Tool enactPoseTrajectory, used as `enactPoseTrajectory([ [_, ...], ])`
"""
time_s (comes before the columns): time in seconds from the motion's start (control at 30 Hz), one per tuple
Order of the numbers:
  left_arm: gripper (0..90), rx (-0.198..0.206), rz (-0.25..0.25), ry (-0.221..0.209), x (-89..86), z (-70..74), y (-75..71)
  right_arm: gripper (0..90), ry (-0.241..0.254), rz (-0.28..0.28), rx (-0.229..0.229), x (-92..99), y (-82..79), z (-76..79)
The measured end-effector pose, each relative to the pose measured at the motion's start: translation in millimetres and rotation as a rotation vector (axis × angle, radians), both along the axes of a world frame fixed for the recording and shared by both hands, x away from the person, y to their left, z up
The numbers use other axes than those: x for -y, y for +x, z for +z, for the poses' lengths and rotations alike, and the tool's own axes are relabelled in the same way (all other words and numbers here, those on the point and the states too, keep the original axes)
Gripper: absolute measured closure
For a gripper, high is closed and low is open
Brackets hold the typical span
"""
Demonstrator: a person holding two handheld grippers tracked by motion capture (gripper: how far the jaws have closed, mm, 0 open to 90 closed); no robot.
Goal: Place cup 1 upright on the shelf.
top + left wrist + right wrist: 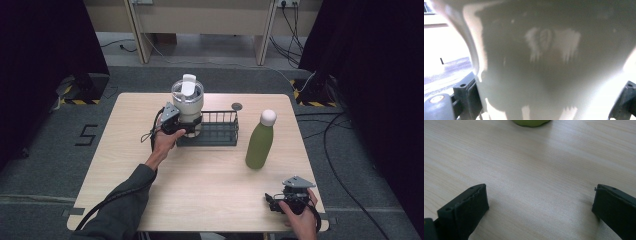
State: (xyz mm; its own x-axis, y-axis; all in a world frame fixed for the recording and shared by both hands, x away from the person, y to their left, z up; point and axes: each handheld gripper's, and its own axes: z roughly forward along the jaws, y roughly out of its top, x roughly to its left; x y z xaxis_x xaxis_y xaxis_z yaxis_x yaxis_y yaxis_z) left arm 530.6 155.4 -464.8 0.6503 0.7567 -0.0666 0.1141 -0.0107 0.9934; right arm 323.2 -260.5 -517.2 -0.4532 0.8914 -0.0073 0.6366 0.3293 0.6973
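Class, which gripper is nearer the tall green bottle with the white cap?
Right. The right gripper rests near the table's front edge, just before the green bottle; the left gripper is farther, at the white tumbler.

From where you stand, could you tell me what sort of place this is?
Probably a lab or recording studio: black curtains flank a lone wooden table, hazard-taped stands sit at the corners, and cables trail over grey carpet.

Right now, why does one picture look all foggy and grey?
In the left gripper view the white tumbler sits too close between the left tongs, so it blurs, with bright glare at its edges; the high view and the right gripper view look sharp.
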Motion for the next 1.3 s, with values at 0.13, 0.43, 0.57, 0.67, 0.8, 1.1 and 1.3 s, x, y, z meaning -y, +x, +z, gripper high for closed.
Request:
enactPoseTrajectory([
  [0.13, 8.9, 0.018, 0.018, 0.011, 0.5, -0.1, -3.1, 0.4, 0.0, 0.0, 0.0, 0.0, 0.0, 0.0],
  [0.43, 8.6, 0.009, 0.039, 0.003, -0.6, -1.0, -7.3, 0.4, -0.001, 0.001, 0.001, 0.1, 0.1, 0.0],
  [0.57, 8.5, 0.008, 0.053, -0.004, 0.1, -0.5, -10.0, 0.4, 0.0, 0.0, 0.0, 0.0, 0.0, 0.0],
  [0.67, 8.5, 0.012, 0.061, 0.001, -0.1, -0.6, -11.5, 0.4, 0.0, 0.0, 0.0, 0.0, 0.0, 0.0],
  [0.8, 8.2, 0.004, 0.063, 0.003, -0.2, 0.2, -10.7, 0.4, 0.0, 0.0, 0.0, 0.0, 0.0, 0.0],
  [1.1, 8.1, 0.022, 0.055, -0.015, -1.2, -0.5, -12.1, 0.4, -0.001, 0.0, 0.001, 0.0, 0.0, 0.0],
  [1.3, 8.1, 0.015, 0.051, -0.029, -2.1, -0.9, -12.7, 0.4, 0.0, 0.0, 0.0, 0.0, 0.0, 0.0],
])
